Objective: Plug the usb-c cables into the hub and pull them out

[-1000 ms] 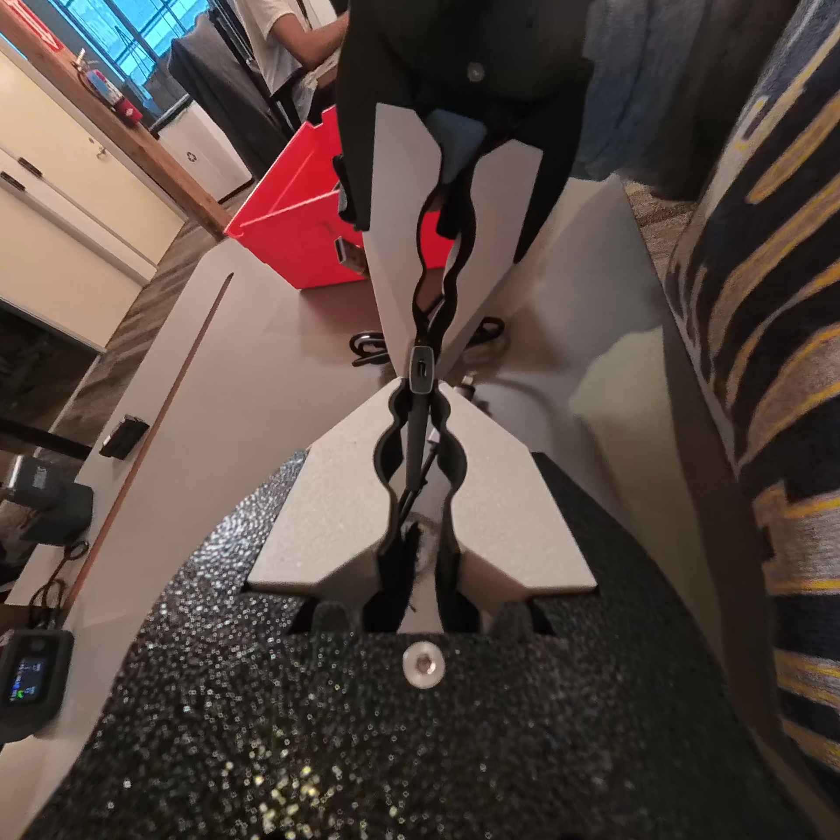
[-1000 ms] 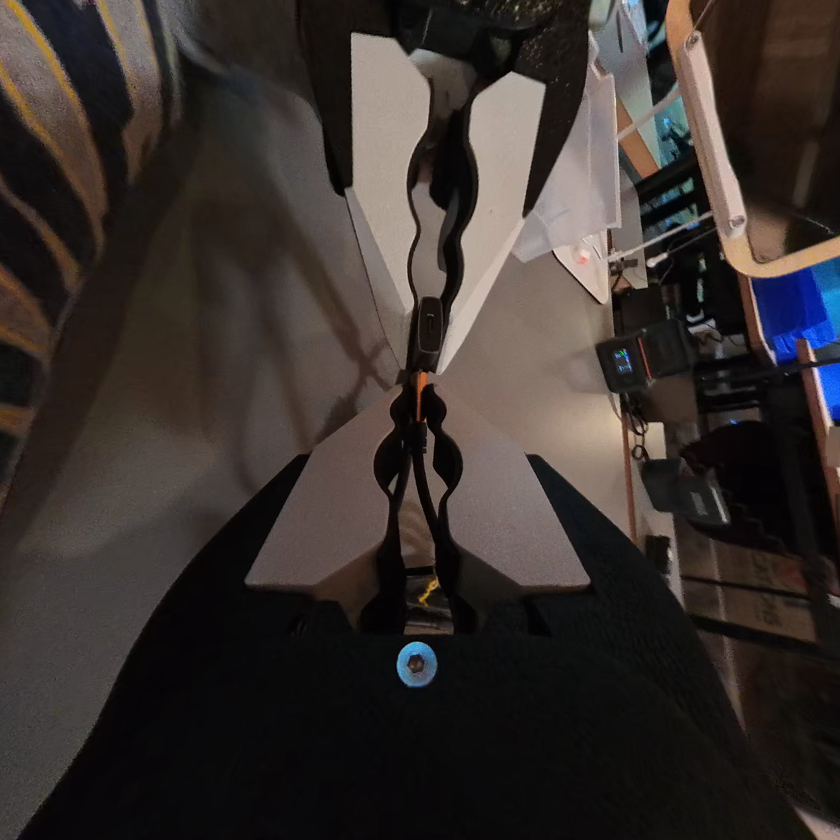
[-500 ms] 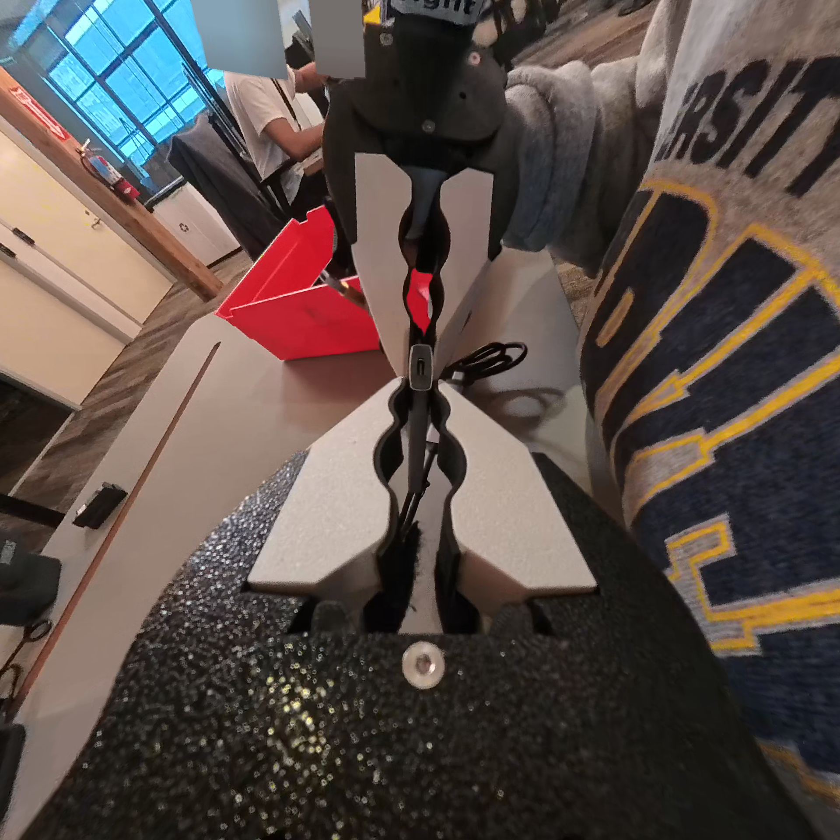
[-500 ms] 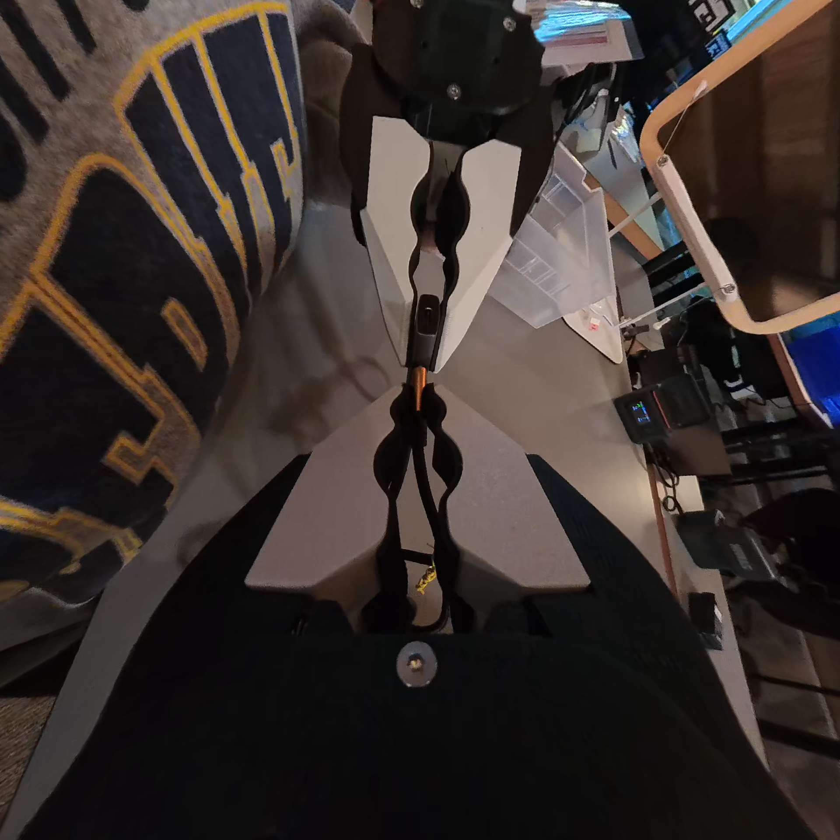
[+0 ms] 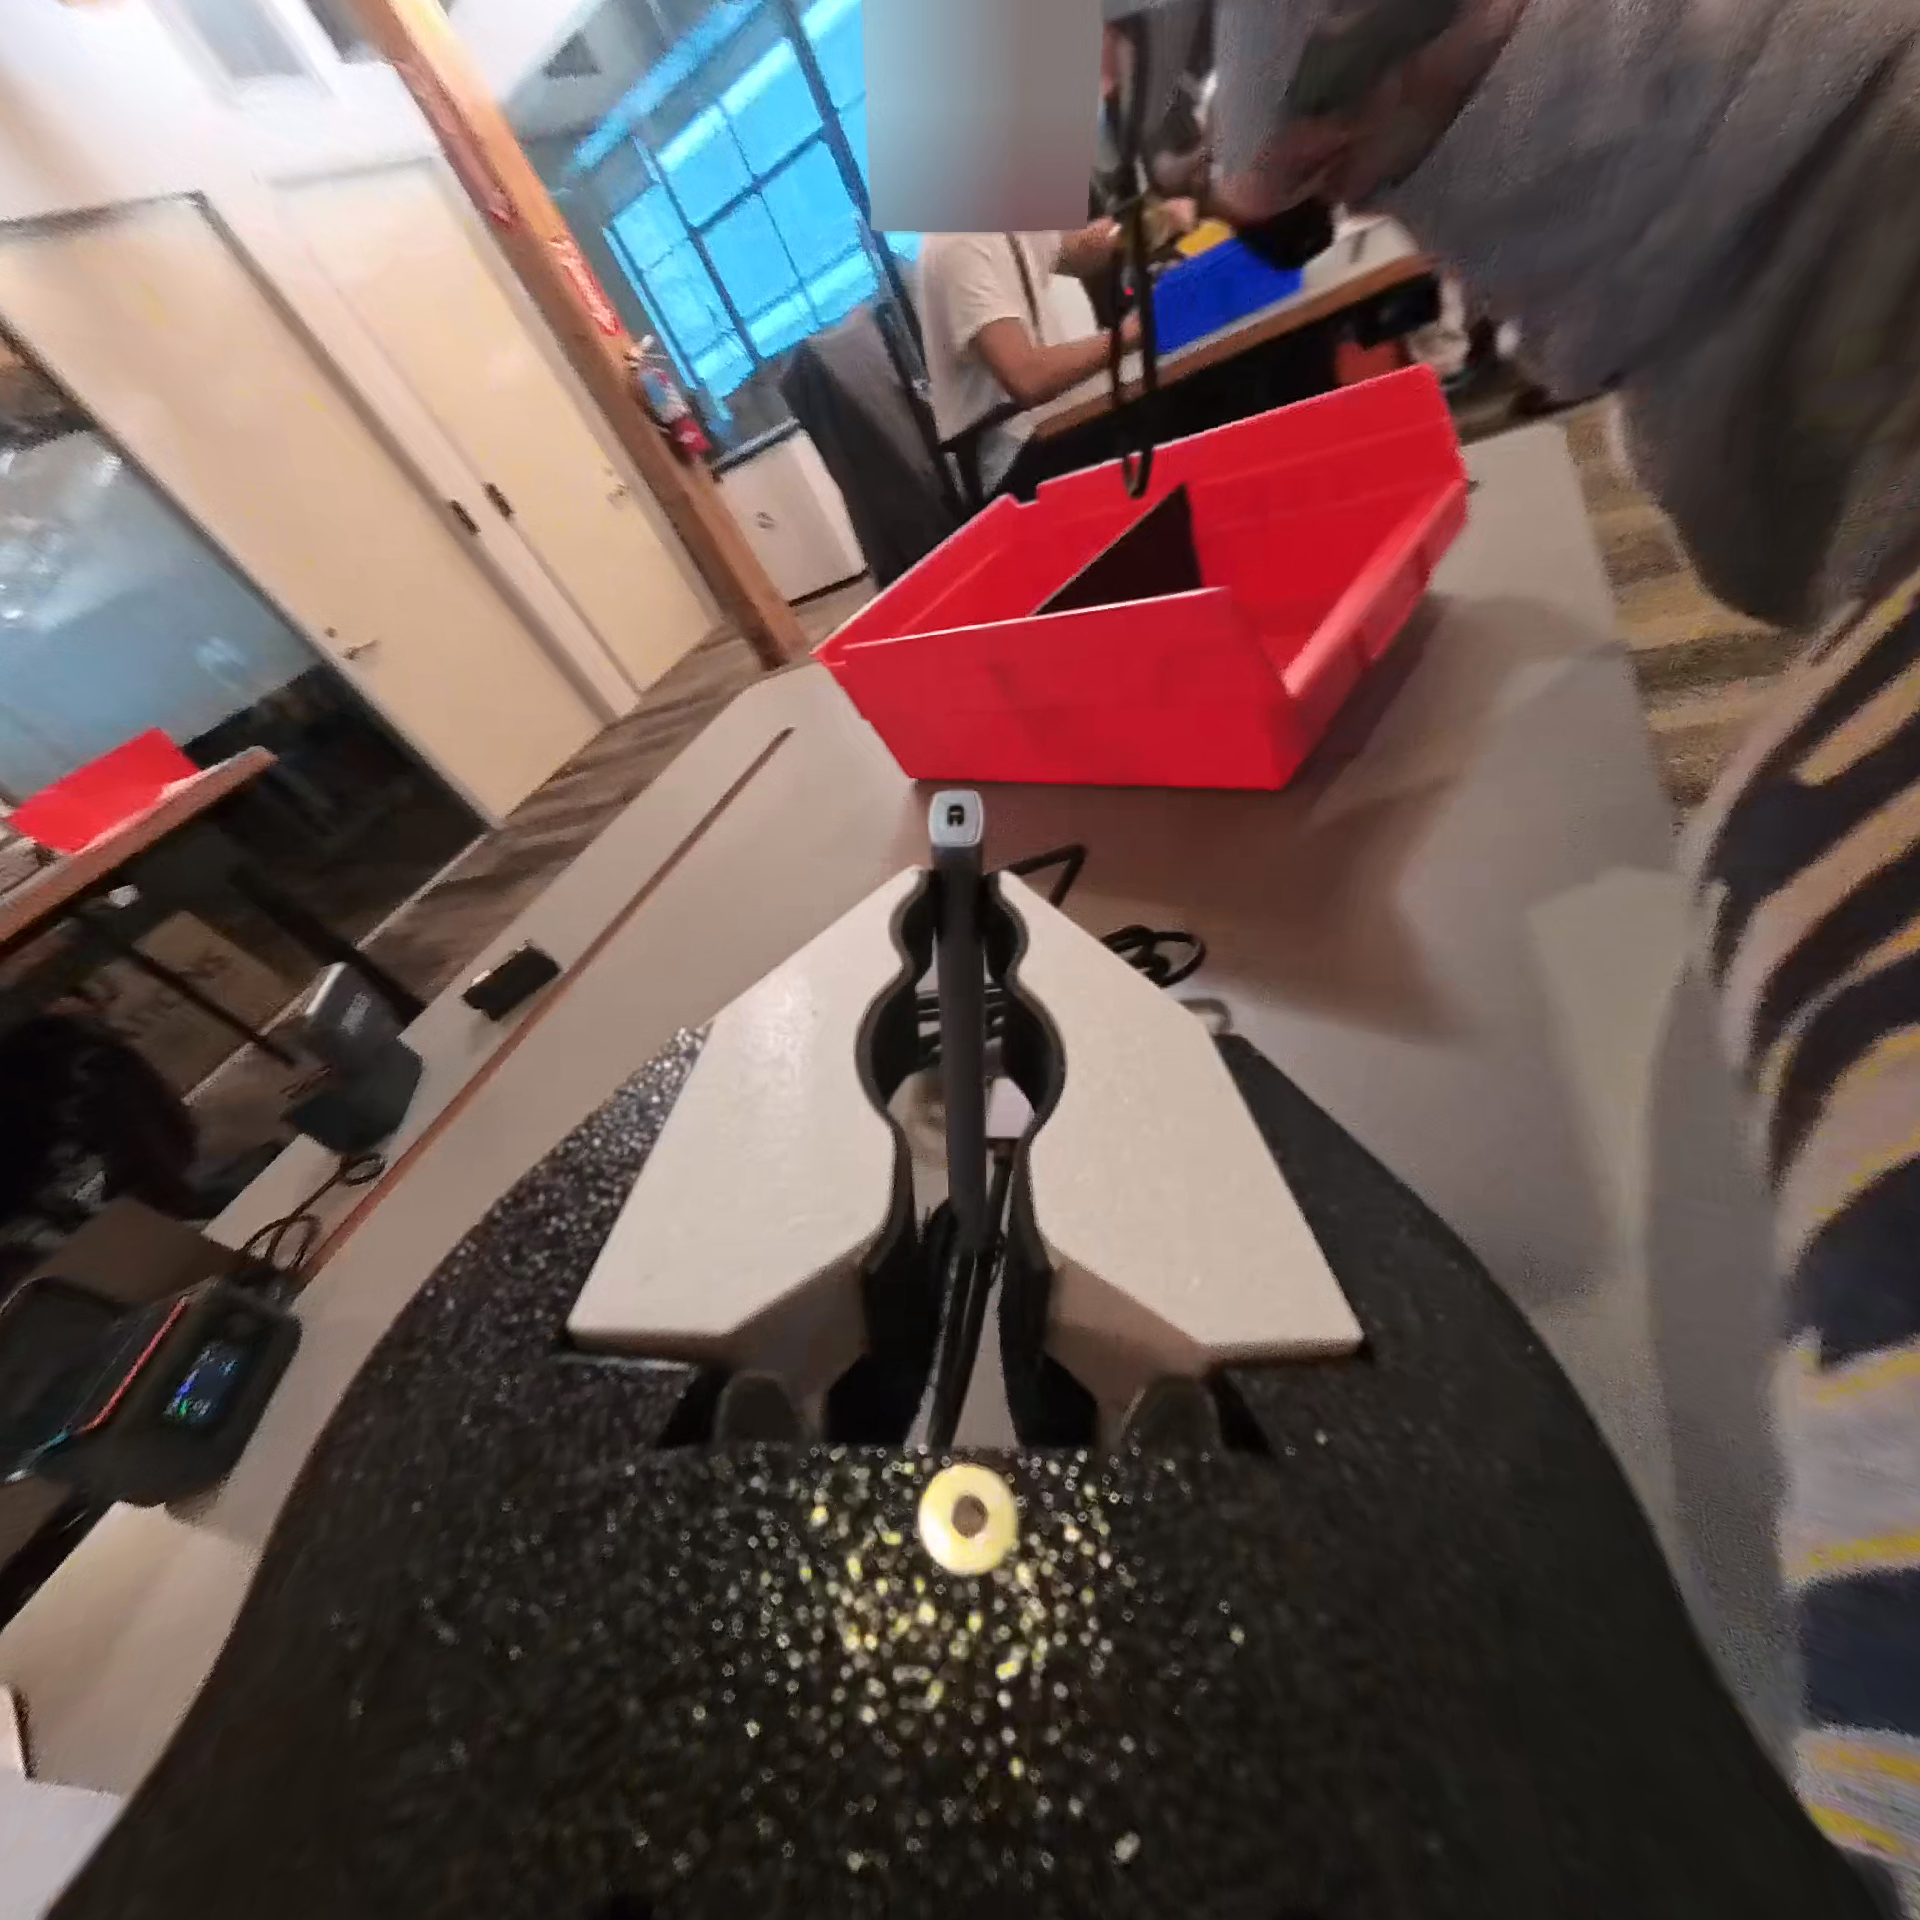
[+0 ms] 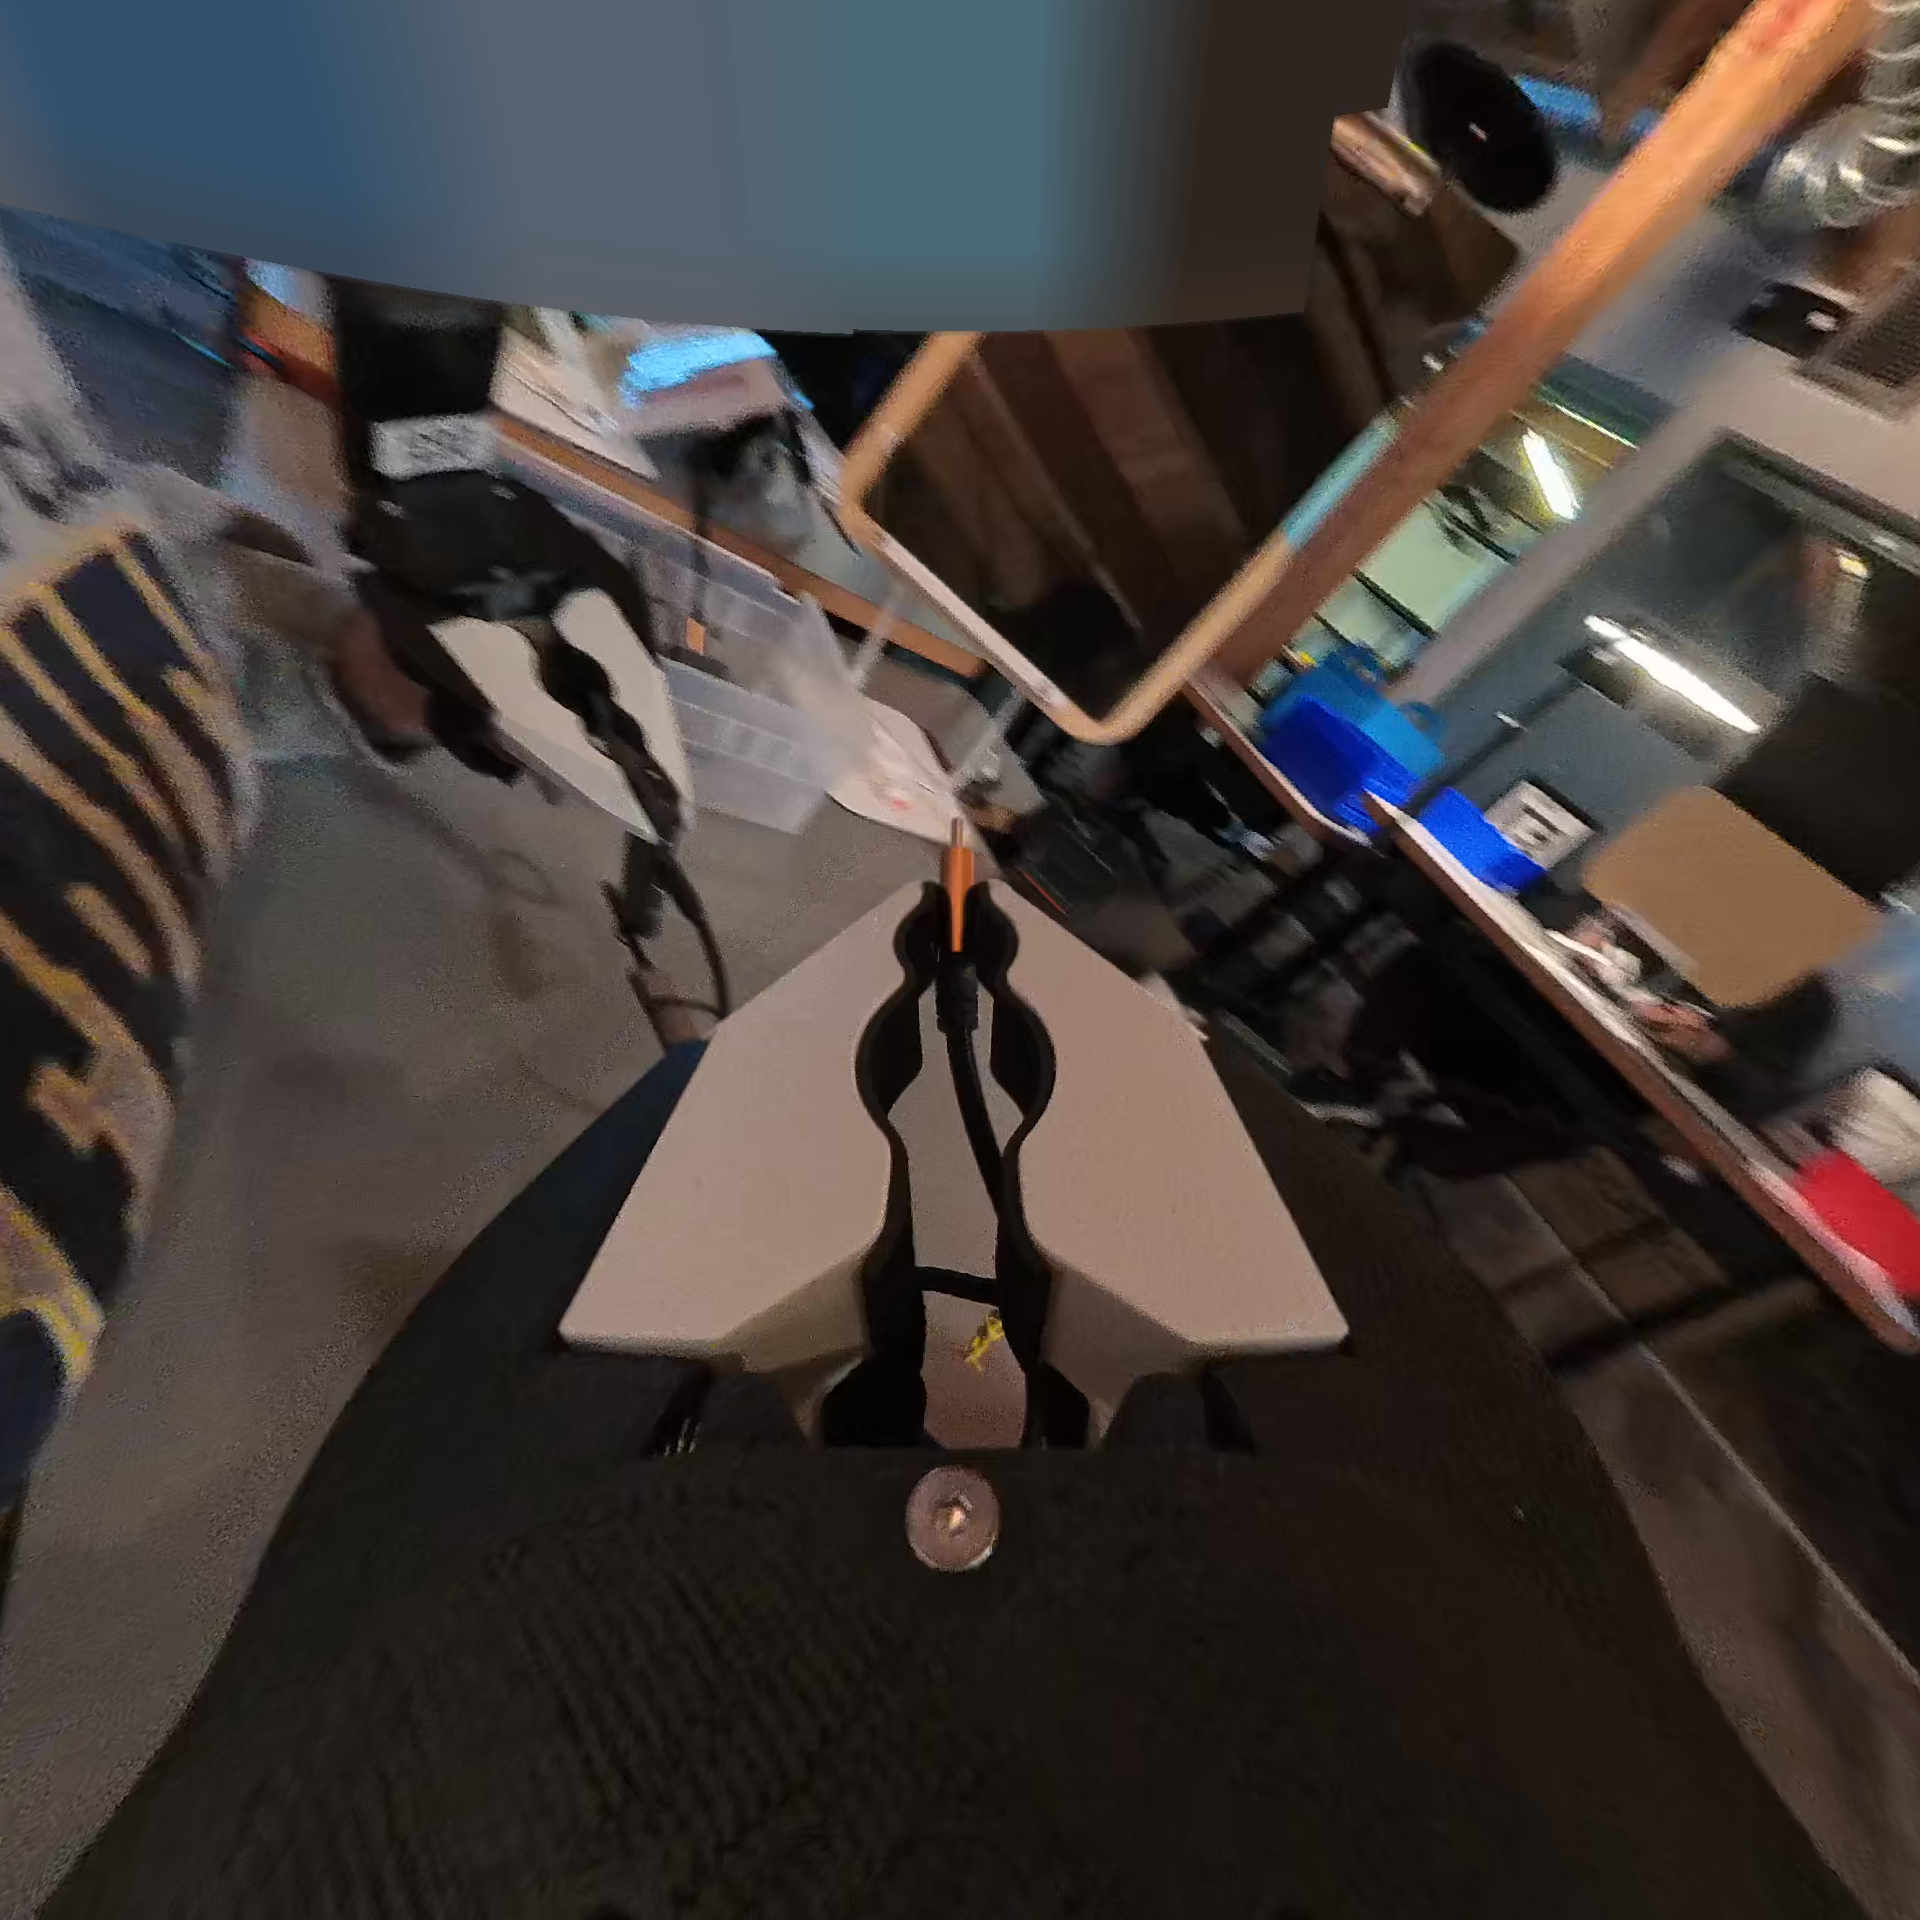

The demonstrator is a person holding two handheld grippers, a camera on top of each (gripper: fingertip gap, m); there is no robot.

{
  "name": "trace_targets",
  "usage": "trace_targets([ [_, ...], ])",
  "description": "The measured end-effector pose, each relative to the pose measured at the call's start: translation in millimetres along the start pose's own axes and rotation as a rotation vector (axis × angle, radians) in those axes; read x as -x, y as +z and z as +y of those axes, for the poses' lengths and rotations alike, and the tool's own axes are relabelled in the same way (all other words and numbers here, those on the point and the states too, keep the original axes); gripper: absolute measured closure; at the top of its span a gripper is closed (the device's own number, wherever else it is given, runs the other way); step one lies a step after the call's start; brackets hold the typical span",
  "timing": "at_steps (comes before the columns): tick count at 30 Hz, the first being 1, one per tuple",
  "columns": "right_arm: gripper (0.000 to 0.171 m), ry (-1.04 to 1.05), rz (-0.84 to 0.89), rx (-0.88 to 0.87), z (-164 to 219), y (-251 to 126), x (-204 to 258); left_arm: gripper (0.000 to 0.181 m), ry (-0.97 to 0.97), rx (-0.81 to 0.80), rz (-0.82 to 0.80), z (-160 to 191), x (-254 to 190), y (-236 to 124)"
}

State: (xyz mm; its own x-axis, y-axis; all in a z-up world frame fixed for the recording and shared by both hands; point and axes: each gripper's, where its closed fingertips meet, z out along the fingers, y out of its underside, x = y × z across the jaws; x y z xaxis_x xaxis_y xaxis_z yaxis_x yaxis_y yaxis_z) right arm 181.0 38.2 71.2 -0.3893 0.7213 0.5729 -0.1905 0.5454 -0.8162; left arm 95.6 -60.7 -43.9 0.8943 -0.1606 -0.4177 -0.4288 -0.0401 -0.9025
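Step in hand: judged as the pull-out — plug and hub are apart, each held up off the worktop [image 5: 1382,914].
Doing it well: keep plug and port on one line if the two are brought together again; the hub juts far past its grip, so any sideways push would lever it — feed straight and gently.
Left tongs [image 5: 958,883]: pressed together on the dark grey usb-c hub [image 5: 957,935], which stands edge-on in the centre of the left wrist view, its open port end poking beyond the tips.
Right tongs [image 6: 956,894]: pinching the usb-c cable [image 6: 971,1081] just behind its orange plug [image 6: 955,883]; the bare metal tip clears the tips, touching nothing.
Cable run: black cord trails back between the fingers toward the tongs' body.
Left tongs, far view: left middle of the right wrist view, blurred, cords dangling below.
Backdrop: red bin [image 5: 1143,665] on the worktop, upper centre of the left wrist view; a loose black cable coil [image 5: 1153,951] lies near it.
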Motion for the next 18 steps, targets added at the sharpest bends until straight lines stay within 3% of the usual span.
trace_targets([
  [3, 0.166, -0.006, 0.118, 0.18, 25.3, -27.0, -29.0, 0.175, -0.018, -0.007, -0.045, 12.3, 8.7, 1.0],
  [6, 0.166, 0.051, 0.203, 0.441, 84.8, -53.7, -45.8, 0.175, -0.059, -0.037, -0.054, 20.0, 10.8, 0.7],
  [12, 0.161, 0.288, 0.179, 0.776, 195.1, -76.9, -24.4, 0.175, -0.134, -0.075, -0.035, 30.3, 10.7, 0.4],
  [15, 0.132, 0.29, 0.227, 0.9, 207.1, -88.5, -26.0, 0.175, -0.151, -0.094, -0.036, 30.2, 11.7, -1.1],
  [18, 0.123, 0.165, 0.325, 0.925, 178.6, -78.9, -36.2, 0.175, -0.158, -0.099, -0.035, 30.4, 11.6, -1.5],
])
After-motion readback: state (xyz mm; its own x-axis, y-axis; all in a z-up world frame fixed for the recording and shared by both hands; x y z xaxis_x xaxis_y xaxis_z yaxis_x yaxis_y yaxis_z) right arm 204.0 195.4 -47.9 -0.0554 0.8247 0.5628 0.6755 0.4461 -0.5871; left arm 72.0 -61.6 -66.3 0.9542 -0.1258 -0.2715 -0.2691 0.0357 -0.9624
